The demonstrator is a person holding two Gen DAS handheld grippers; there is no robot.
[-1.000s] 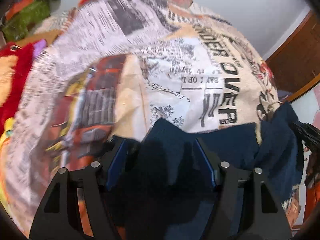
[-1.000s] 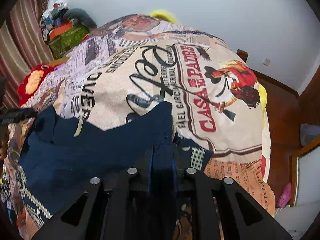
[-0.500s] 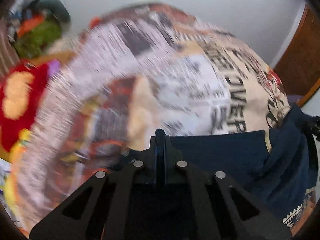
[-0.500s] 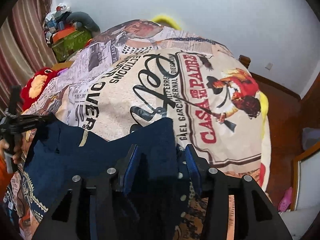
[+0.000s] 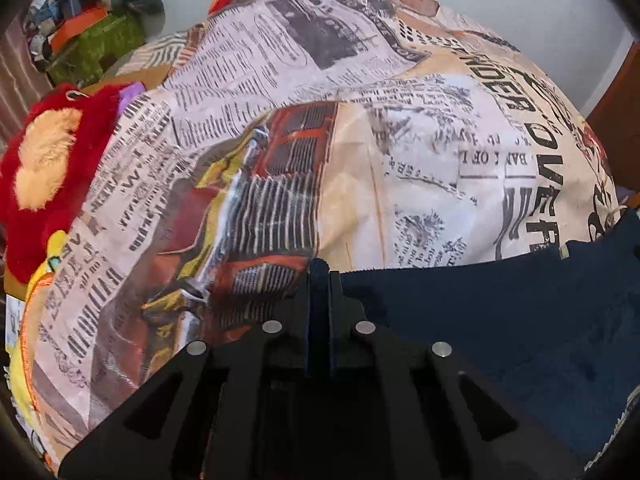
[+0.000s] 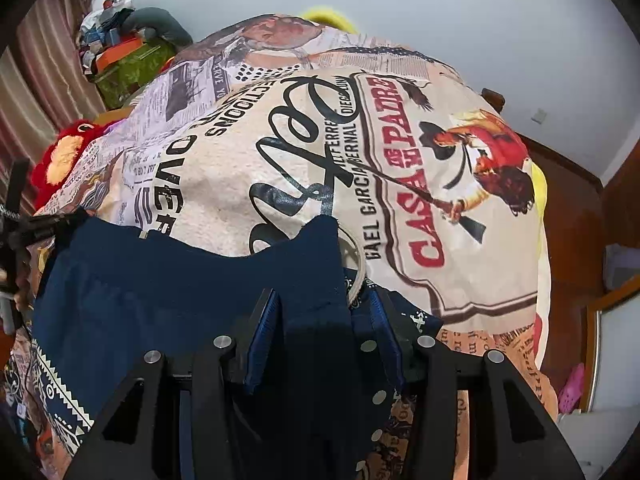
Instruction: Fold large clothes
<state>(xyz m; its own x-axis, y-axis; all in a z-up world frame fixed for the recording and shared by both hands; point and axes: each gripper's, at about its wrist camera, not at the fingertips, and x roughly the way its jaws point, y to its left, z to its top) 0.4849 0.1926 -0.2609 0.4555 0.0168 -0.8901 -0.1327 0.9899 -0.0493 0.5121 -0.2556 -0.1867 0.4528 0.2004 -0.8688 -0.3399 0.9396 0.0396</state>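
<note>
A dark navy garment lies on a bed covered with a newspaper-print bedspread. In the left wrist view my left gripper is shut on the garment's left edge, with a strip of navy cloth pinched between the fingers. In the right wrist view my right gripper is open, its blue pads apart on either side of a raised peak of the navy cloth. The left gripper also shows at the far left of the right wrist view, holding the garment's corner.
A red plush toy lies at the bed's left side. A green box with clutter stands at the far left corner. Wooden floor and a pink slipper are to the right of the bed.
My left gripper closed on the garment's edge and pulled it left. My right gripper opened and let go of the cloth peak it was pinching.
</note>
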